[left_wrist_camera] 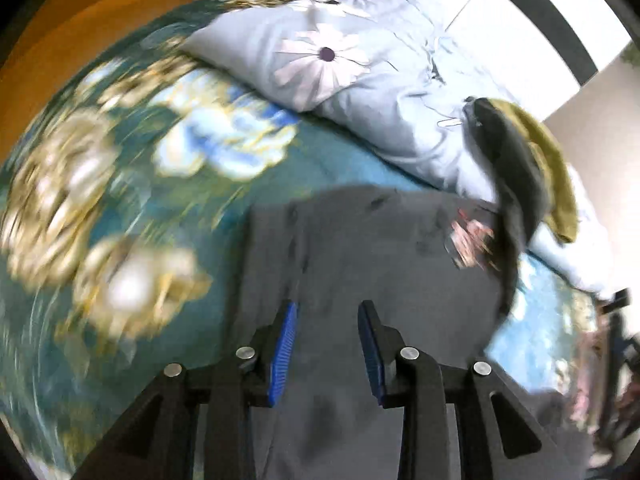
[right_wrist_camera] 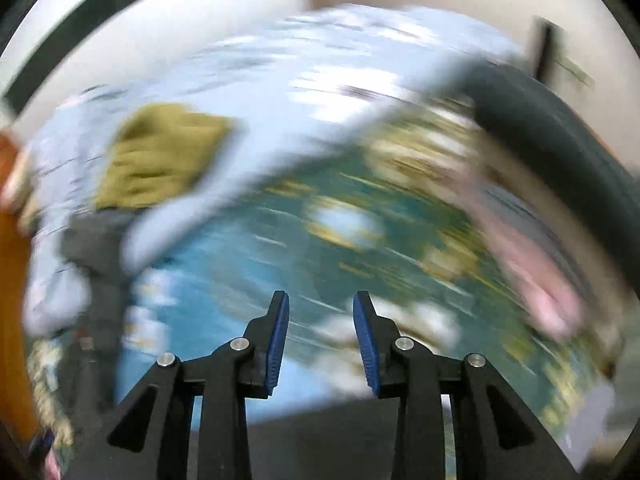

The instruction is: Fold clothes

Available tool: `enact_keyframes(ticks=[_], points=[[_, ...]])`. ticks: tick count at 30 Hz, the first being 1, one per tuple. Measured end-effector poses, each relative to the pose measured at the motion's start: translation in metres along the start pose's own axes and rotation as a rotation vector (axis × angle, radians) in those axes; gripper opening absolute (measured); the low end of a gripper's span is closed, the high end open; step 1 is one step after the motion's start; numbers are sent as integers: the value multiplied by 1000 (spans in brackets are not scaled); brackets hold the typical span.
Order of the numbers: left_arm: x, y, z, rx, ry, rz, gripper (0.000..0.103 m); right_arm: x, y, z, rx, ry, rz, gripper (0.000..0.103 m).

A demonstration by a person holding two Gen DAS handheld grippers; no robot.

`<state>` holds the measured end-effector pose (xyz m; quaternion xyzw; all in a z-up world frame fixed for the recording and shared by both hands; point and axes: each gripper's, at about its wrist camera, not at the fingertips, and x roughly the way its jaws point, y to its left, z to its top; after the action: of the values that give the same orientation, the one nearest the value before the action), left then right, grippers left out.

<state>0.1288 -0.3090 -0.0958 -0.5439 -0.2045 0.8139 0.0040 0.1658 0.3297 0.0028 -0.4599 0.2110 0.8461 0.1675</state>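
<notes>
A grey garment [left_wrist_camera: 360,248] lies spread flat on the bed [left_wrist_camera: 132,208], over a teal bedspread with pale blue and gold flowers. The left tongs [left_wrist_camera: 328,344] hover just above the near part of this garment with their blue pads standing well apart and nothing between them. Beyond the garment, toward the head of the bed, sits a pale blue pillow [left_wrist_camera: 320,56] printed with white flowers, its lower edge just beside the garment's far edge. At the garment's far right corner is a pinkish printed patch [left_wrist_camera: 470,240], and a dark cloth [left_wrist_camera: 508,168] rises from that corner up over the pillow, with an olive cloth [left_wrist_camera: 556,168] touching its right side. Left of the bed is an orange wooden surface [left_wrist_camera: 64,36]. The right wrist view is heavily smeared: the right tongs [right_wrist_camera: 320,338] hang over the bedspread [right_wrist_camera: 248,248], pads apart and gripping nothing, with a strip of grey fabric [right_wrist_camera: 328,432] directly beneath them. The olive cloth [right_wrist_camera: 160,156] shows on pale bedding at upper left of the tongs, and a dark shape [right_wrist_camera: 560,152] with a pink blur [right_wrist_camera: 536,272] lies to their right; what those are cannot be made out.
</notes>
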Motion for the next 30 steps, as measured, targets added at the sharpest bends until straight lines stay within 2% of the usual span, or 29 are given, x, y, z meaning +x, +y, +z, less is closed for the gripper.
enact_keyframes(ticks=[3,4,6,9,11,14,16,18,20,23,26,30], points=[[33,4,22,-108,16,2,36,36,102,31,-159,19,144,42],[39,8,24,-159,23,-2,36,46,134,35,-206,19,167,43],[34,15,18,-226,7,-30,36,63,198,40,-300,13,200,56],[18,21,-2,-277,-9,-38,36,89,280,34,-457,-3,184,60],[6,23,-16,-284,24,-40,36,108,326,26,-554,-1,147,60],[-20,26,-33,-277,47,-31,36,128,380,17,-678,-38,95,60],[-40,28,-40,-261,39,-14,36,145,408,14,-759,-73,12,60],[-56,30,-41,-254,21,10,36,162,428,13,-821,-69,-76,60],[-66,31,-39,-251,7,23,36,176,432,17,-834,-25,-104,58],[-67,35,-35,-275,2,37,37,183,419,31,-774,42,-99,4],[-59,36,-34,-324,24,7,37,170,392,51,-674,57,-32,3],[-50,27,-31,-328,44,-18,37,123,321,83,-502,-8,119,3]])
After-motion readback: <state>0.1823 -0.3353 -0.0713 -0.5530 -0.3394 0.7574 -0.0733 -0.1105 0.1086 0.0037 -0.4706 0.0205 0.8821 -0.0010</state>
